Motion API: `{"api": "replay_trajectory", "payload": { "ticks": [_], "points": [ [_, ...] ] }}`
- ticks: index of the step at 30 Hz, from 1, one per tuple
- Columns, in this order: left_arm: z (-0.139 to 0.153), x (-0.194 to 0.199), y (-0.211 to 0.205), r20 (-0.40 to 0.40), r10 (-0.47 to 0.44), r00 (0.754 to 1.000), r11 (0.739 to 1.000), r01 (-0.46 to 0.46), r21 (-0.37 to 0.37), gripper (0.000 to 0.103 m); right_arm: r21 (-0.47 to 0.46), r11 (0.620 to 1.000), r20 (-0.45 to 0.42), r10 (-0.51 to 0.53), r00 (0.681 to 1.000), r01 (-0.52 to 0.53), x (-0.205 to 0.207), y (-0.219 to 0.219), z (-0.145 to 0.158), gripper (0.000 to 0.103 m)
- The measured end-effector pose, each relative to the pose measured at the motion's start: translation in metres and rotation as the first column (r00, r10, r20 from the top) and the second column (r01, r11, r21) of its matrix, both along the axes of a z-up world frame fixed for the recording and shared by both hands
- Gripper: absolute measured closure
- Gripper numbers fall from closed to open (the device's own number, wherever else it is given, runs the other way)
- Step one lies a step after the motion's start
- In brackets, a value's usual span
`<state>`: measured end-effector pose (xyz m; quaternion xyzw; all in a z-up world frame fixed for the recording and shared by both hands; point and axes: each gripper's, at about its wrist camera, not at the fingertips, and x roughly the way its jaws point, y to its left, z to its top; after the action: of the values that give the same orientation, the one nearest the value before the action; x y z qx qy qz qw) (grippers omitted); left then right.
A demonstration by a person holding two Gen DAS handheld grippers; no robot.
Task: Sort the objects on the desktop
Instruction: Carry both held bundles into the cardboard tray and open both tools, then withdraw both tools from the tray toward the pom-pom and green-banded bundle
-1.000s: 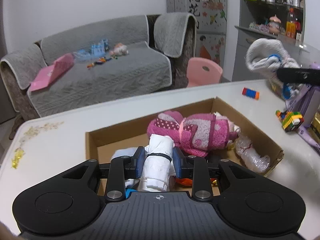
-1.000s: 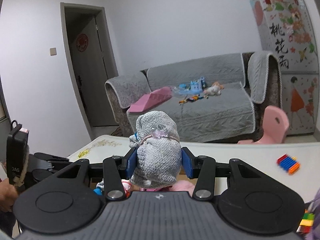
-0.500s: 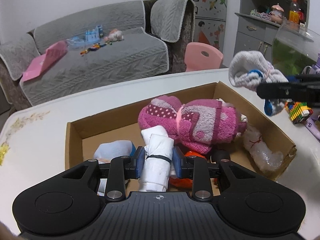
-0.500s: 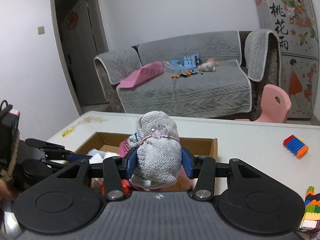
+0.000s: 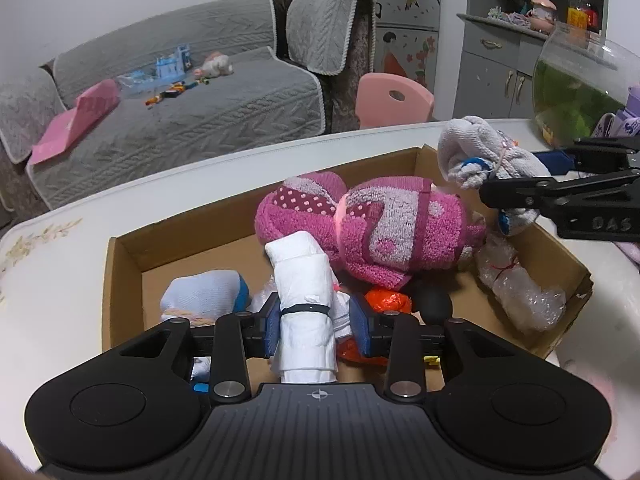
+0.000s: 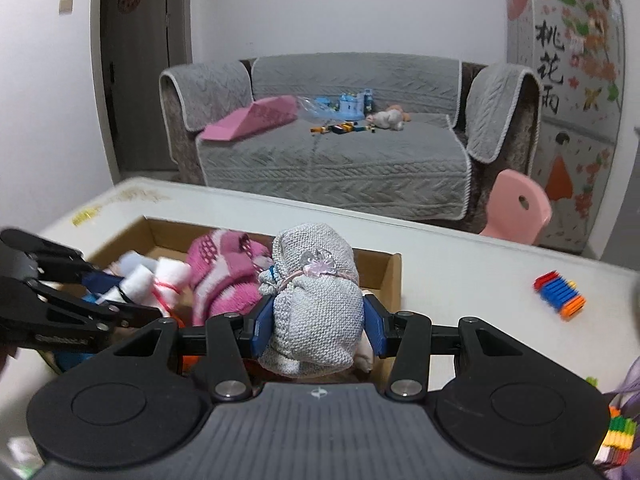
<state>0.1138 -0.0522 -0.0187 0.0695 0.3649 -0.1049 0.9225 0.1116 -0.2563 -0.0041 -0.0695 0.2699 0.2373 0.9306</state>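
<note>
My left gripper (image 5: 316,330) is shut on a white rolled cloth (image 5: 306,300) tied with a black band, held low over the near side of the cardboard box (image 5: 124,264). My right gripper (image 6: 316,326) is shut on a grey knitted bundle (image 6: 316,300) tied with a pink band, held over the box's right end (image 6: 394,276); the bundle also shows in the left wrist view (image 5: 480,156). Inside the box lie a pink towel roll (image 5: 372,228), a pale blue sock ball (image 5: 204,294), an orange item (image 5: 388,300) and a clear plastic bundle (image 5: 520,292).
The box sits on a white table (image 5: 68,248). A striped block stack (image 6: 560,294) lies on the table to the right. A fish bowl (image 5: 576,88) stands at the far right. A grey sofa (image 6: 332,152) and a pink chair (image 6: 516,208) stand beyond the table.
Both grippers have moved down and in over the box with their bundles still held. The grey bundle has come from above the table's right side to the box's right end.
</note>
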Motion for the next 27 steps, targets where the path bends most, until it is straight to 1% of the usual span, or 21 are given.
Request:
{"api": "replay_trajectory", "payload": {
  "ticks": [4,6,7,8,9,11,14,20,22,23,24,25,27],
  "points": [
    [-0.003,0.001,-0.001,0.0,0.003,1.0,1.0,-0.003,-0.002,0.06,-0.103,0.994,0.087,-0.02,0.996,0.028,-0.003,0.015,-0.005,0.059],
    [-0.004,0.001,-0.002,0.004,0.003,1.0,1.0,-0.003,0.005,0.058,-0.121,0.992,0.1,-0.018,0.995,0.03,-0.001,0.02,-0.007,0.059],
    [-0.004,0.0,-0.001,0.006,0.007,1.0,1.0,-0.007,0.001,0.053,-0.121,0.992,0.101,-0.013,0.995,0.025,0.002,0.022,-0.009,0.058],
    [-0.005,0.001,0.0,0.004,0.013,1.0,1.0,-0.013,-0.003,0.035,-0.124,0.992,0.102,-0.01,0.995,0.023,0.004,0.024,-0.011,0.056],
    [-0.006,0.0,0.0,0.008,0.021,1.0,1.0,-0.021,0.006,0.021,-0.131,0.991,0.104,-0.01,0.995,0.024,0.005,0.025,-0.014,0.054],
    [-0.006,-0.002,0.0,0.025,0.023,0.999,0.999,-0.024,0.039,0.012,-0.145,0.989,0.113,-0.014,0.993,0.031,0.003,0.025,-0.015,0.043],
    [-0.004,-0.004,0.001,0.022,0.022,1.0,0.999,-0.022,0.029,0.011,-0.131,0.991,0.13,-0.013,0.991,0.03,-0.003,0.019,-0.01,0.033],
    [0.006,-0.013,0.001,0.043,0.014,0.999,0.999,-0.015,0.031,0.008,-0.087,0.996,0.139,-0.014,0.99,0.027,-0.01,0.013,0.001,0.03],
    [0.013,-0.023,0.001,0.064,0.002,0.998,0.999,-0.004,0.042,0.006,-0.085,0.996,0.149,-0.011,0.989,0.024,-0.013,0.012,0.005,0.029],
    [0.017,-0.028,0.001,0.078,-0.005,0.997,0.999,0.001,0.052,0.005,-0.083,0.996,0.156,-0.01,0.988,0.023,-0.017,0.01,0.008,0.027],
    [0.023,-0.037,0.003,0.099,-0.01,0.995,0.998,0.004,0.065,0.002,-0.08,0.997,0.163,-0.004,0.987,0.018,-0.02,0.008,0.011,0.025],
    [0.027,-0.044,0.004,0.114,-0.013,0.993,0.997,0.005,0.073,0.0,-0.078,0.997,0.175,0.002,0.985,0.011,-0.027,0.004,0.015,0.022],
    [0.035,-0.064,0.01,0.136,-0.03,0.99,0.996,0.019,0.082,0.0,-0.075,0.997,0.192,0.011,0.981,0.003,-0.039,-0.003,0.02,0.016]
  ]
}}
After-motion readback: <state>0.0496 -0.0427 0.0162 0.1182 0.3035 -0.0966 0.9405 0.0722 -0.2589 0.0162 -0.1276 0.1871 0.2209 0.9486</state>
